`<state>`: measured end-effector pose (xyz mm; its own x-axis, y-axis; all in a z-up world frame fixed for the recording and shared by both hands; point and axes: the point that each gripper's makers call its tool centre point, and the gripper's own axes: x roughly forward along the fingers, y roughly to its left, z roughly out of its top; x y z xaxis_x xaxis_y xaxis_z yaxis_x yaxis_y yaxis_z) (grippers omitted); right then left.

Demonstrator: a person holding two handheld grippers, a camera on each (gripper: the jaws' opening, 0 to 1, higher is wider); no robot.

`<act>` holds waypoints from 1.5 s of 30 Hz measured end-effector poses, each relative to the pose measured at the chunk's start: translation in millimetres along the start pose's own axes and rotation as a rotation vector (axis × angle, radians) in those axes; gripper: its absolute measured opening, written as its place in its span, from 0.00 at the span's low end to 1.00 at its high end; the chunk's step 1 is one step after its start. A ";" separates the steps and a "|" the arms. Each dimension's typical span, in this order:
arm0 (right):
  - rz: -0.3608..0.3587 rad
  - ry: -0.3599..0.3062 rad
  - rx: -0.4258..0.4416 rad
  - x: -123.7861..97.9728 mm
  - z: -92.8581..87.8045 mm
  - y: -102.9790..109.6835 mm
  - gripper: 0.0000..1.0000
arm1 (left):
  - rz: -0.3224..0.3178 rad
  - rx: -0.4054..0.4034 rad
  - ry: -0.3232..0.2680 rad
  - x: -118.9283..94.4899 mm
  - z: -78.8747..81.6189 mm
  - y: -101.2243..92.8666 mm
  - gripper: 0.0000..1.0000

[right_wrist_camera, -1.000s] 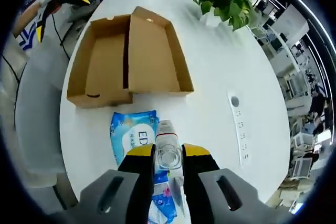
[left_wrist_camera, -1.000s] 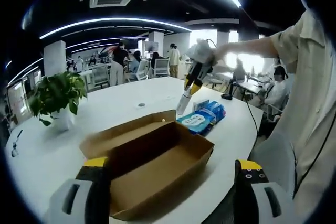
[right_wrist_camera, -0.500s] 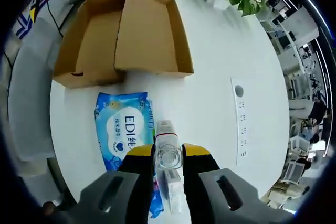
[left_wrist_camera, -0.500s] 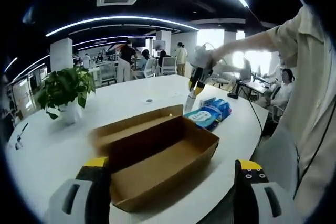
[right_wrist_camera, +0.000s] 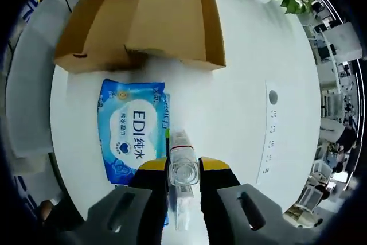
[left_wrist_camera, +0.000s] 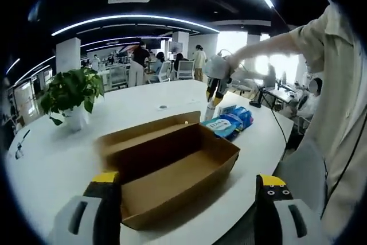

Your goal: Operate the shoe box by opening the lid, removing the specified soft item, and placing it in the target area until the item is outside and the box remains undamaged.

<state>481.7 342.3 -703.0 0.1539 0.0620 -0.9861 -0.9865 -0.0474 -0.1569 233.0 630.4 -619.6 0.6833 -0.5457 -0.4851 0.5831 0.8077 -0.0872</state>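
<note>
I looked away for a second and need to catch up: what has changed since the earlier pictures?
The right claw, shut on the clear bottle, has come down toward the table beside the blue wipes pack; in the left gripper view it sits lower, by the box. Nothing was let go. The box stays open and empty, wipes and plant unmoved, left claw open.

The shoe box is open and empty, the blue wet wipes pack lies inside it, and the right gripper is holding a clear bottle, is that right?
One thing is off. The blue wet wipes pack is not inside the shoe box; it lies on the white table beside the box, as the right gripper view shows. The rest holds: the box is open and empty, and the right gripper is shut on a clear bottle.
</note>
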 end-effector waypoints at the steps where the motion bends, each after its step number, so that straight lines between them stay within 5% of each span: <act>1: -0.001 -0.010 0.012 -0.5 1.4 -2.0 0.17 | -0.001 -0.002 0.001 -0.1 -0.7 -0.3 0.99; 13: 0.009 -0.014 0.025 -0.5 4.5 -6.9 0.18 | 0.018 -0.014 0.008 -0.2 -5.3 5.4 0.96; 30: -0.039 -0.051 0.028 -9.6 9.6 -15.9 0.29 | 0.206 -0.018 0.062 -7.8 -17.3 51.4 0.67; 45: -0.053 -0.271 0.208 -27.0 67.4 -25.9 0.28 | 0.324 -0.093 0.128 -5.0 -32.1 82.2 0.39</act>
<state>499.2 409.1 -668.7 0.2125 0.3224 -0.9224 -0.9721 0.1656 -0.1660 263.3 706.7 -652.3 0.7622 -0.2307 -0.6048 0.2991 0.9541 0.0129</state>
